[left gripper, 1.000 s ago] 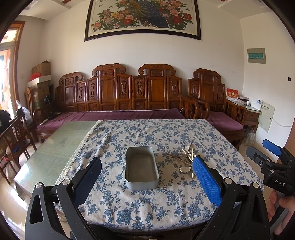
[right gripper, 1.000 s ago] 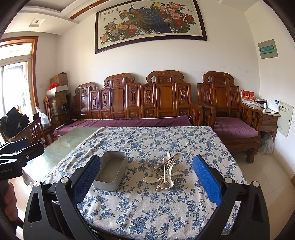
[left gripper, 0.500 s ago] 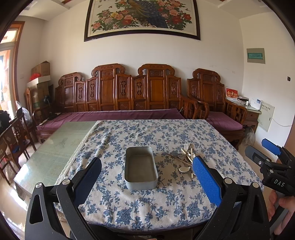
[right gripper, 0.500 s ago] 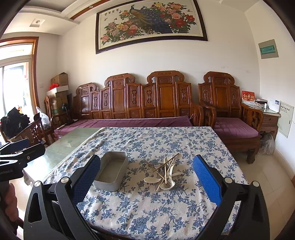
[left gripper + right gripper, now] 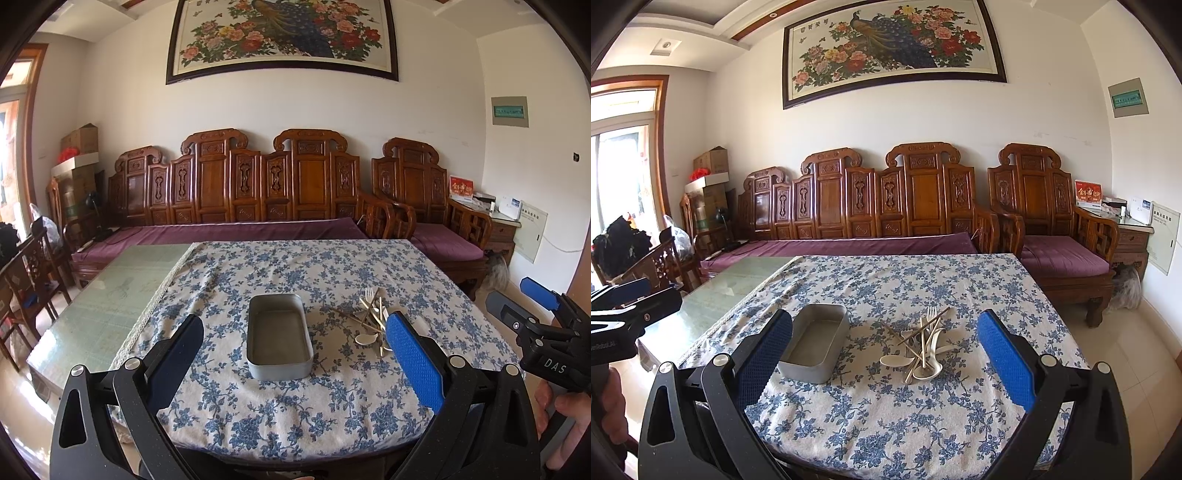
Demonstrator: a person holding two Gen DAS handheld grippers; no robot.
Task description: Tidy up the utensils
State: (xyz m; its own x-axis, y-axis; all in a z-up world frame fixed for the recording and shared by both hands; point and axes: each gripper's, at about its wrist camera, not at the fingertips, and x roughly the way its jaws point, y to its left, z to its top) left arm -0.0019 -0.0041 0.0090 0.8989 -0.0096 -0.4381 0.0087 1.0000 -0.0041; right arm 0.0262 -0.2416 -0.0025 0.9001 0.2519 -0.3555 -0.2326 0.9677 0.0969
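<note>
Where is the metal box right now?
The metal box sits empty on the flowery tablecloth, near the table's middle. The pile of utensils lies just to its right, not touching it.

My left wrist camera looks forward between its own claw from the near edge of the surface, aimed at the far sofa. My right one sits beside it, a little further right (same heading), over its claw. Both share the tray, the utensil pile and the wall painting.
</note>
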